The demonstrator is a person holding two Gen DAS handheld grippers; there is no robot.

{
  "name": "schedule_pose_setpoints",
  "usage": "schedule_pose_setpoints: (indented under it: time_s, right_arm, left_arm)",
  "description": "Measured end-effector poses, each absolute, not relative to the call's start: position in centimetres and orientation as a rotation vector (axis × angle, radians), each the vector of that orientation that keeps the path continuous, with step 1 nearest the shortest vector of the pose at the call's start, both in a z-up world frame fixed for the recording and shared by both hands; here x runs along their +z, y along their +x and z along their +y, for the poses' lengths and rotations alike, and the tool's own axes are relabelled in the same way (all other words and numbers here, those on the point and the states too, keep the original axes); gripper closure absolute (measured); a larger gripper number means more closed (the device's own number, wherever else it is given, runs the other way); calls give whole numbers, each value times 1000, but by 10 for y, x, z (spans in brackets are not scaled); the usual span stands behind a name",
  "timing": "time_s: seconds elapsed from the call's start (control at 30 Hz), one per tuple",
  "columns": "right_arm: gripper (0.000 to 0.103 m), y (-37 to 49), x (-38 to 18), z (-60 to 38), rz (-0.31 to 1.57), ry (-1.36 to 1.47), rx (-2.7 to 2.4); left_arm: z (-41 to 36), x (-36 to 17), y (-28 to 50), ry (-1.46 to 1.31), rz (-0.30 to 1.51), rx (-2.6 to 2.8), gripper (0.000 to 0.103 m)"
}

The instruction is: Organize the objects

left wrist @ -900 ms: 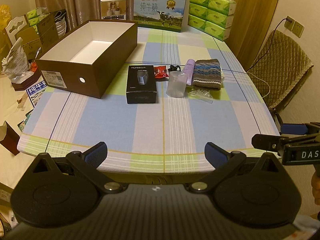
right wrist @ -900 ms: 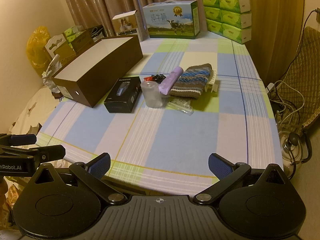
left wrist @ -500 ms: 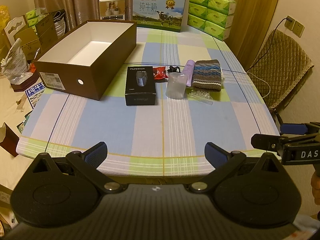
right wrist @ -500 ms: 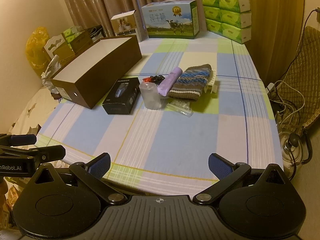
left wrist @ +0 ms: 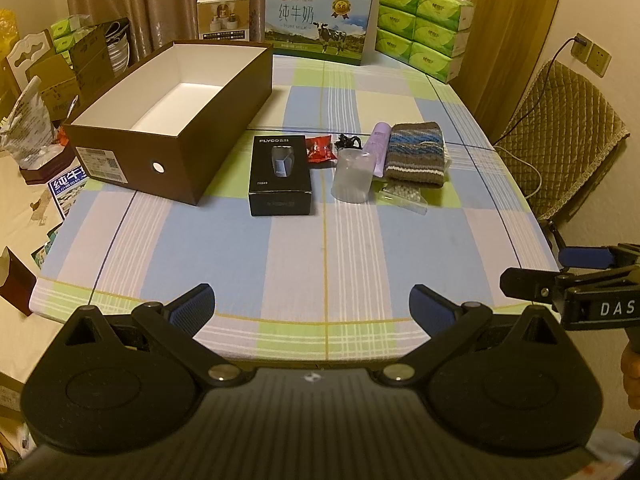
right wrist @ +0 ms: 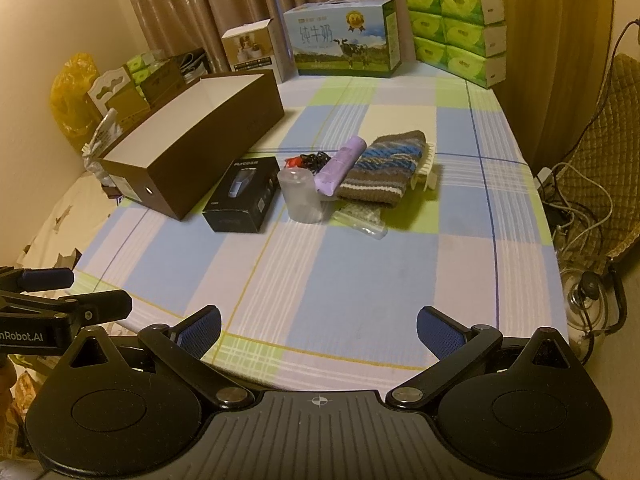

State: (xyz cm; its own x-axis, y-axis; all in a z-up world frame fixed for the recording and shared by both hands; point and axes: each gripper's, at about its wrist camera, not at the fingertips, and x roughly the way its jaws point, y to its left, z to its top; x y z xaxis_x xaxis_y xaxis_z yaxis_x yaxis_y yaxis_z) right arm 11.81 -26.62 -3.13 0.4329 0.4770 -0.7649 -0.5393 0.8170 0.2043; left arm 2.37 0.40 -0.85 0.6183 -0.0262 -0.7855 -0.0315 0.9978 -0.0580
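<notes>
An open brown box (left wrist: 132, 148) (right wrist: 224, 136) with a white inside stands empty at the table's left. Right of it lie a black shaver box (left wrist: 280, 174) (right wrist: 244, 196), a red packet (left wrist: 320, 149), a black cord (left wrist: 347, 142), a frosted plastic cup (left wrist: 352, 176) (right wrist: 301, 196), a purple tube (left wrist: 379, 148) (right wrist: 340, 166), a striped knit cloth (left wrist: 418, 154) (right wrist: 384, 168) and a clear bag of beads (left wrist: 404, 196) (right wrist: 360, 220). My left gripper (left wrist: 312, 308) and right gripper (right wrist: 318, 330) are open and empty over the table's near edge.
A checked cloth covers the table (left wrist: 320, 256). A milk carton (left wrist: 318, 24), a small white box (left wrist: 223, 16) and stacked green tissue packs (left wrist: 424, 28) stand at the far edge. A padded chair (left wrist: 560, 140) is at the right. Clutter lies on the left.
Both grippers have drifted slightly; the objects shifted a little in view. Nothing on the table has moved.
</notes>
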Motion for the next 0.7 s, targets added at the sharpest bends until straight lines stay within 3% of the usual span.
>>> schedule_pose_setpoints:
  time_s: [0.7]
  right_arm:
    - [2, 136, -38, -256, 937, -59, 612]
  left_arm:
    - [14, -11, 54, -36, 911, 3, 1]
